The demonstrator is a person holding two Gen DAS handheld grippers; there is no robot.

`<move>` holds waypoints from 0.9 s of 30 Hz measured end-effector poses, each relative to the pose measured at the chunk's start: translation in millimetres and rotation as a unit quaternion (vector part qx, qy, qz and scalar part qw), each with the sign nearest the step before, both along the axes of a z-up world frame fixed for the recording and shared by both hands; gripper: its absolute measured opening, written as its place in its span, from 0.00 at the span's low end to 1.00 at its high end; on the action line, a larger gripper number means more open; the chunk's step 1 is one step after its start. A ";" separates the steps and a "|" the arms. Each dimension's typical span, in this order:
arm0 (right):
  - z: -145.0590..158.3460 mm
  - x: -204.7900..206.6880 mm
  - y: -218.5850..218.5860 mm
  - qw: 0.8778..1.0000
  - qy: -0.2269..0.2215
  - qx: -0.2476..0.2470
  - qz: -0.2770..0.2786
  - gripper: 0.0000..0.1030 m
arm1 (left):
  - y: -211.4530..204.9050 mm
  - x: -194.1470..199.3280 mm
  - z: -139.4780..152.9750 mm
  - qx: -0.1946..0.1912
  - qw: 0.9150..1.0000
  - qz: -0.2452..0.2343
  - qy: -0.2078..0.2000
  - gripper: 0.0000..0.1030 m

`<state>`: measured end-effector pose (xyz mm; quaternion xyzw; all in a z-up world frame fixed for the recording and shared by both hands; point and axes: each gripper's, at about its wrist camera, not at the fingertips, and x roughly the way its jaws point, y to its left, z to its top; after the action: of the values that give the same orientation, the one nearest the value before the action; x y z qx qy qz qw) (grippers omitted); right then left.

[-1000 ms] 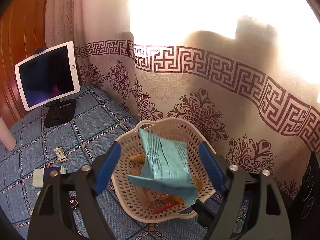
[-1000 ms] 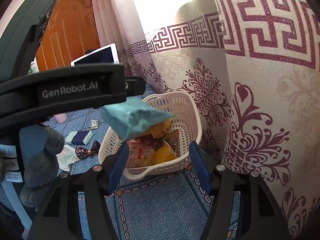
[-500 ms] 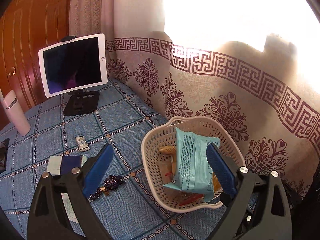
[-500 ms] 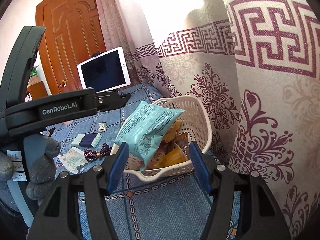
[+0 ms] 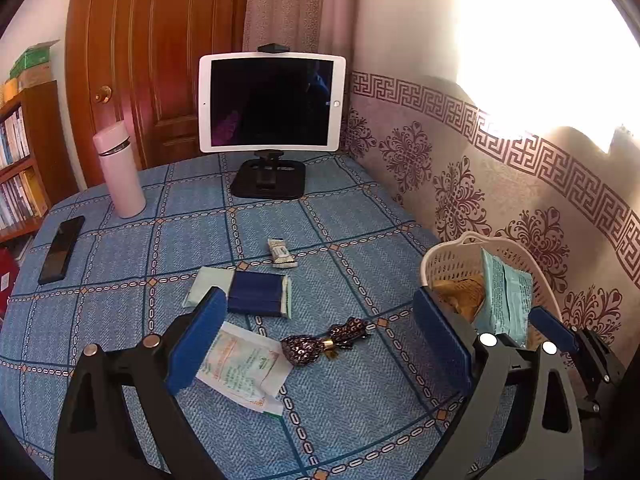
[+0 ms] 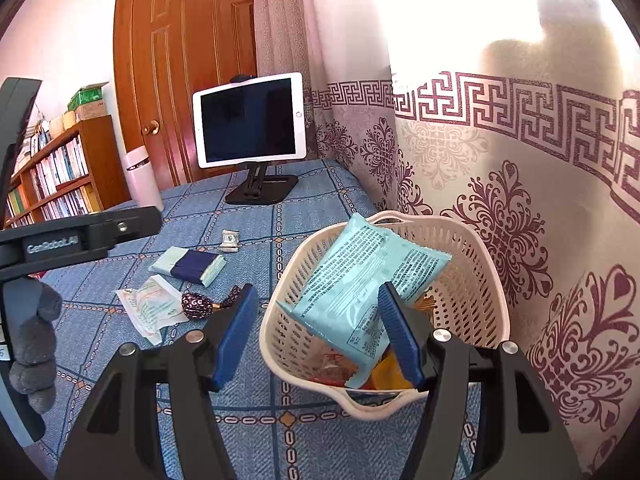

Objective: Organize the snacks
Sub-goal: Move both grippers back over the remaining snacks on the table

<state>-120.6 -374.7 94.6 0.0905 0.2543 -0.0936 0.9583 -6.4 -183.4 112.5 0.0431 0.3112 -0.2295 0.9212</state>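
Blue-checked tablecloth (image 5: pixel 120 248) now fills the left view, swung away from the basket (image 6: pixel 476 276). Inside that basket the light-blue packet (image 6: pixel 360 276) has settled, released. Left gripper (image 5: pixel 320 340) and right gripper (image 6: pixel 316 336) both gape empty beside the basket.

packet (image 6: pixel 360 276) in basket (image 6: pixel 480 280) | wrappers (image 5: pixel 256 298) left (on table (image 5: pixel 120 248))

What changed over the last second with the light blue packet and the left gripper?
The light blue packet, which was dropping from the left gripper a second ago, now lies in the white basket on the other snacks. The left gripper, open and empty, has swung away from the basket toward the loose snacks on the blue cloth. The right gripper stays open and empty near the basket. Basket and loose snacks have not moved.
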 end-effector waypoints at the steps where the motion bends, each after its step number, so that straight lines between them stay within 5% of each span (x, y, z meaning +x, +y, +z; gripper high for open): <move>1: -1.3 3.2 -1.8 1.000 0.005 -0.003 -0.004 0.61 | 7.5 2.1 -2.4 0.001 1.000 0.008 0.005 0.93; 16: -4.8 15.2 -37.8 0.995 0.039 -0.007 -0.093 0.61 | 74.4 33.3 -37.1 0.012 0.995 0.087 0.047 0.92; 27: 1.4 12.0 -30.5 0.995 0.029 0.008 -0.094 0.62 | 91.6 45.8 -53.6 0.020 0.992 0.110 0.059 0.92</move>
<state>-108.6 -405.2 95.9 0.1189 0.2728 -0.1838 0.9368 39.5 -91.8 58.9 0.0132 0.3728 -0.1225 0.9197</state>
